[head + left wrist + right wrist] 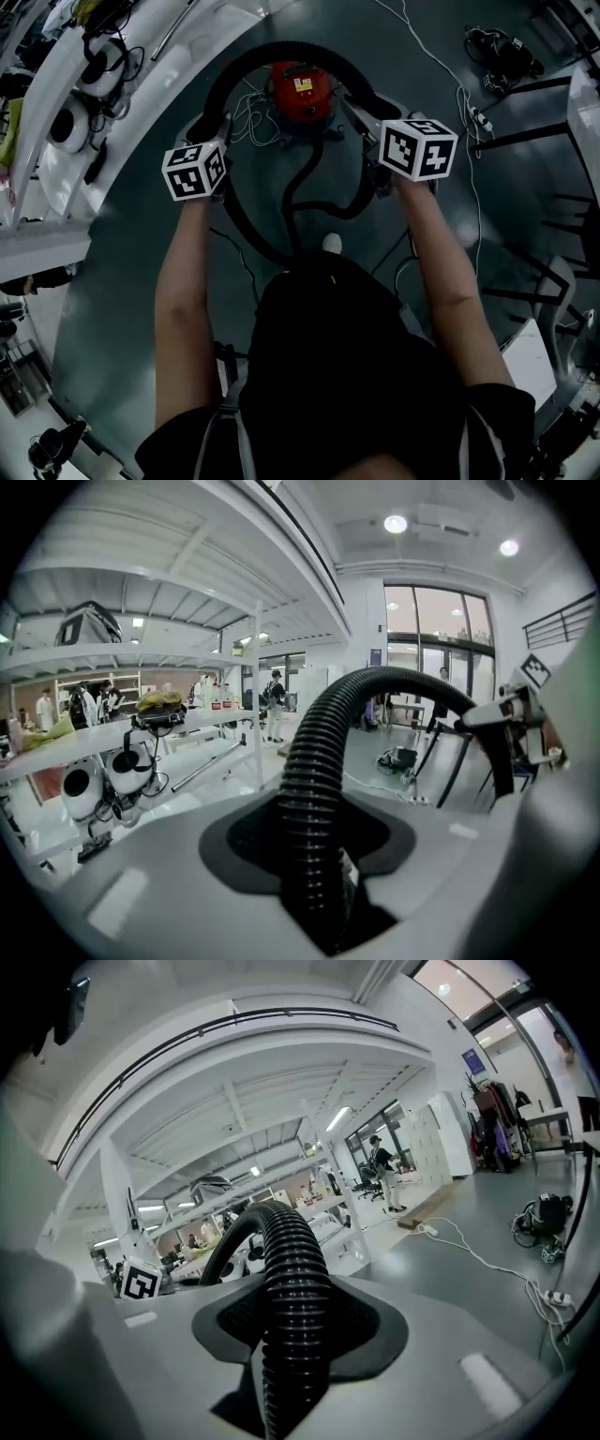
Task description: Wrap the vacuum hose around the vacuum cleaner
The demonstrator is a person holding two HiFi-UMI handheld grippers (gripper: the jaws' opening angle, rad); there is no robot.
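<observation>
Hose (pixel 281 49), one, vacuum cleaner (pixel 305 94), one, hand-held grippers, two, left (pixel 210 127), right (pixel 366 112), both clamped on hose

The floor (pixel 112 319) is smooth, dark grey and glossy. White multi-tier shelving (pixel 169 652) runs along one side, and tall windows (pixel 436 621) occupy the far wall. Recessed ceiling lights (pixel 395 523) are lit; a white cable (pixel 469 1249) lies across the floor.

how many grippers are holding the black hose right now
2: the left gripper grips the hose left of the red vacuum, the right gripper on its right.
</observation>
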